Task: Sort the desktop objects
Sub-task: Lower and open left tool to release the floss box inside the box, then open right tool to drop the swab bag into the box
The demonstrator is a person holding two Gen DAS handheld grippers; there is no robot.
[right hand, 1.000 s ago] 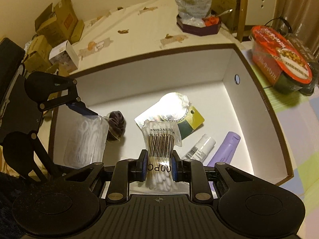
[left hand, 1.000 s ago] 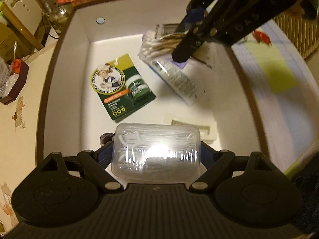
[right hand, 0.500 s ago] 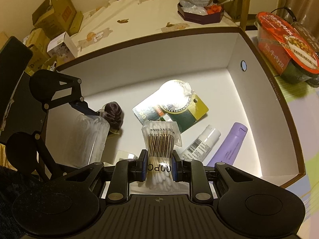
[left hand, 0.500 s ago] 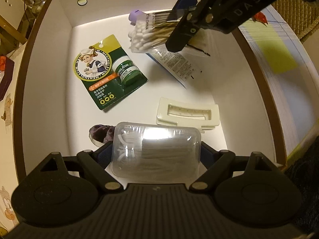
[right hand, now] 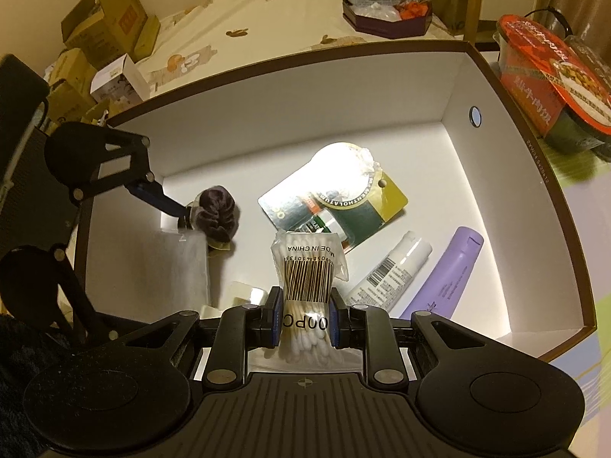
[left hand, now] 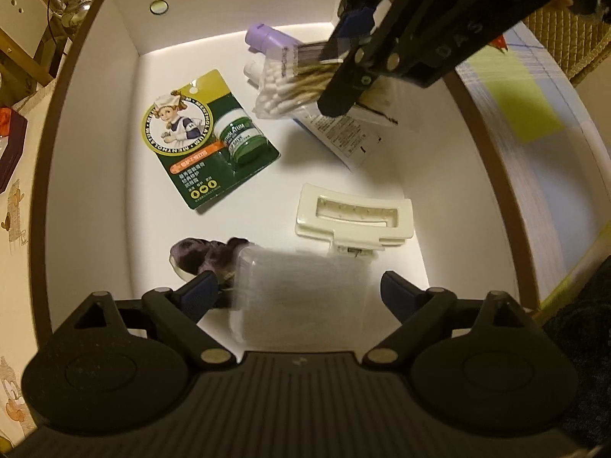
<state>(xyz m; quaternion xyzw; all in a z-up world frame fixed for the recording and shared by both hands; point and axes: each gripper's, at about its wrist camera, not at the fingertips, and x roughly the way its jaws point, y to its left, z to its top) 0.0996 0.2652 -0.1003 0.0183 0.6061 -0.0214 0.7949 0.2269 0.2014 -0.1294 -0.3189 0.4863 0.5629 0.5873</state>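
Observation:
Both grippers hang over a white storage box with a brown rim (left hand: 95, 152). My left gripper (left hand: 299, 290) stands open, and a clear plastic case of floss picks (left hand: 301, 297) shows blurred between its spread fingers, touching neither pad. In the right wrist view the case (right hand: 183, 263) is a pale smear by the near left wall. My right gripper (right hand: 305, 318) is shut on a bag of cotton swabs (right hand: 307, 278), held above the box floor. On that floor lie a green balm card (left hand: 198, 141), a cream hair clip (left hand: 355, 217) and a purple scrunchie (left hand: 202, 257).
A purple tube (right hand: 446, 271) and a white tube (right hand: 393, 271) lie under the swab bag. Outside the box stand a red-lidded noodle bowl (right hand: 550, 72), a dark snack tray (right hand: 385, 15) and cardboard cartons (right hand: 110, 19). A checked cloth (left hand: 534, 133) covers the table.
My left gripper has opened and let go of the clear floss case, which now blurs as it drops. Both grippers have sunk deeper into the box. The right one still holds the swabs.

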